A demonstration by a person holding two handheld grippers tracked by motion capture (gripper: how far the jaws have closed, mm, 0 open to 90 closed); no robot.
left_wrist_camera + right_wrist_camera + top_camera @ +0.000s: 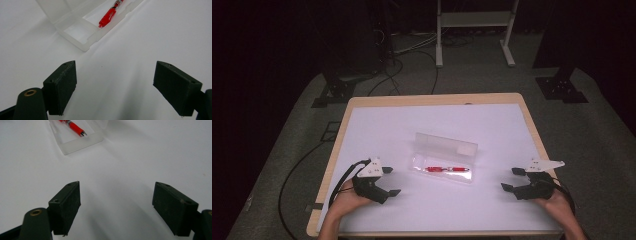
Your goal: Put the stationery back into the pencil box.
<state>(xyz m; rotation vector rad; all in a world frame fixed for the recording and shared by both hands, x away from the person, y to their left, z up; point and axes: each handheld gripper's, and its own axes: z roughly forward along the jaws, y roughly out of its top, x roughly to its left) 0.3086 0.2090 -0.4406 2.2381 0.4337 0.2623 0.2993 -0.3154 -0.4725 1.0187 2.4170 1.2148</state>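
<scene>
Right now the red pen [446, 169] is lying crosswise in its open clear case [444, 145] mid-surface, between the gaping left tongs [393, 181] and right tongs [510, 178], slightly nearer the left.

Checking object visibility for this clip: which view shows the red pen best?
The left gripper view: the red pen is large and sharp in the open clear case, its grip end plain. The right gripper view shows its tip end, cut off at the top. The high view shows it whole but tiny.
</scene>
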